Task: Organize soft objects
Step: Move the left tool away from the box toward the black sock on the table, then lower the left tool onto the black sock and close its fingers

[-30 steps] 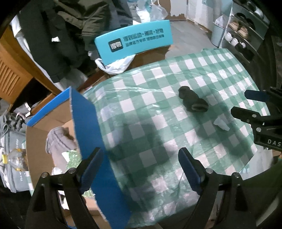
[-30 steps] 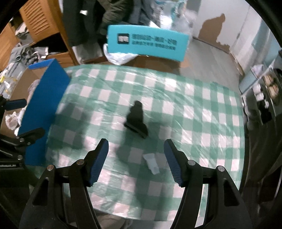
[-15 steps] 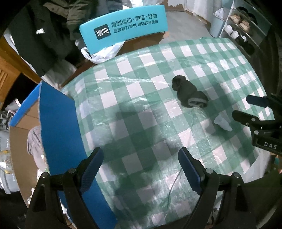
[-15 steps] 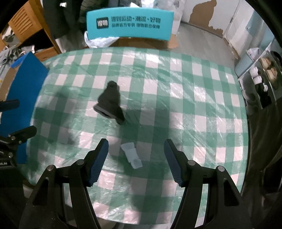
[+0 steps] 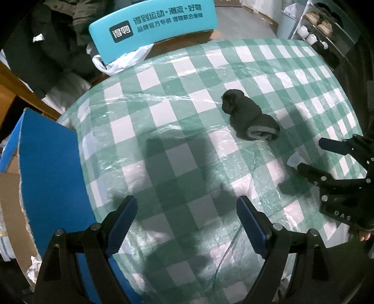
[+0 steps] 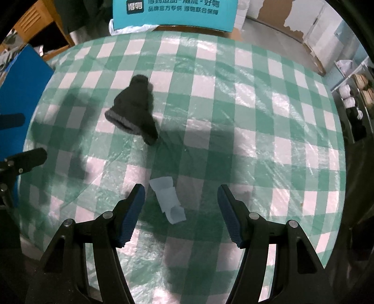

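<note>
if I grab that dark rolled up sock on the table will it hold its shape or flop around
The dark sock looks bundled, with a grey cuff folded over, so it will probably squash under the fingers yet stay together. Being knit fabric, it is likely light and unlikely to slip from the pads. Pushed across the plastic-covered tablecloth, it might slide or tumble rather than roll far.

I count two grippers: left gripper (image 5: 184, 219), right gripper (image 6: 181, 205), both with jaws spread, nothing held. One desk (image 6: 257, 112) under a green check cloth. On it, one dark rolled sock (image 6: 134, 112) and one small white paper scrap (image 6: 167, 198). One blue box flap (image 5: 49, 168) at the left edge. One teal sign (image 5: 152, 21) behind.
</note>
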Demonstrator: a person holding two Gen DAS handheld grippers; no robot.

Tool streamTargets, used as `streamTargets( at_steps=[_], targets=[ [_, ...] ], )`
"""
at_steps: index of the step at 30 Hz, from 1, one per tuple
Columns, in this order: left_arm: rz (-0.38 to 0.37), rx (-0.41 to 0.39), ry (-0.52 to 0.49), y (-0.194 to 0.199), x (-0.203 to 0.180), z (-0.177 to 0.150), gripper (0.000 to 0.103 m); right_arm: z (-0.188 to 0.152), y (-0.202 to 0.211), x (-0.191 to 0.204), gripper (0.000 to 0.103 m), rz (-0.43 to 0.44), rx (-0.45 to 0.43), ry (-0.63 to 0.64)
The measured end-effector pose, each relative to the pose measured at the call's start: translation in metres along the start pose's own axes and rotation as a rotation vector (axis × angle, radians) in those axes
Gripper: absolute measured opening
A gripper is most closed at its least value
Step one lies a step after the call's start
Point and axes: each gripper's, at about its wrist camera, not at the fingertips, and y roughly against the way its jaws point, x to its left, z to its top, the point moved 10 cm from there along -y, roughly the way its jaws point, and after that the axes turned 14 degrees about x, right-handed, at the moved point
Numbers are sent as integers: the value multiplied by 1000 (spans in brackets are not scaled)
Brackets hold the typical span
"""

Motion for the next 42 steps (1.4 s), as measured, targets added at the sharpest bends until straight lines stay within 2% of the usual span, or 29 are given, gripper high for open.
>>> streamTargets(
  at_steps=[9,12,20,22,23,29,42],
  targets=[
    [-9,12,-5,-7,-5,5,88,-2,-17,2,63,-15,16,31],
    [-13,16,-3,-9,-5,8,88,-3,-21,2,48,-21,20,44],
    [-21,24,-2,-12,-10,11,88,-7,-28,5,37,-2,31,59],
    [-23,24,-4,-13,-10,14,88,-7,-27,5,26,-1,30,64],
    [-24,23,-4,-13,-11,15,88,-7,-27,7,17,6,30,66],
    [-43,15,5,-12,-15,21,88,-4,-15,12,15,10,12,50],
    [-123,-9,73,-8,-29,58,88,16,14,-14,15,44,-65,-32]
  ],
)
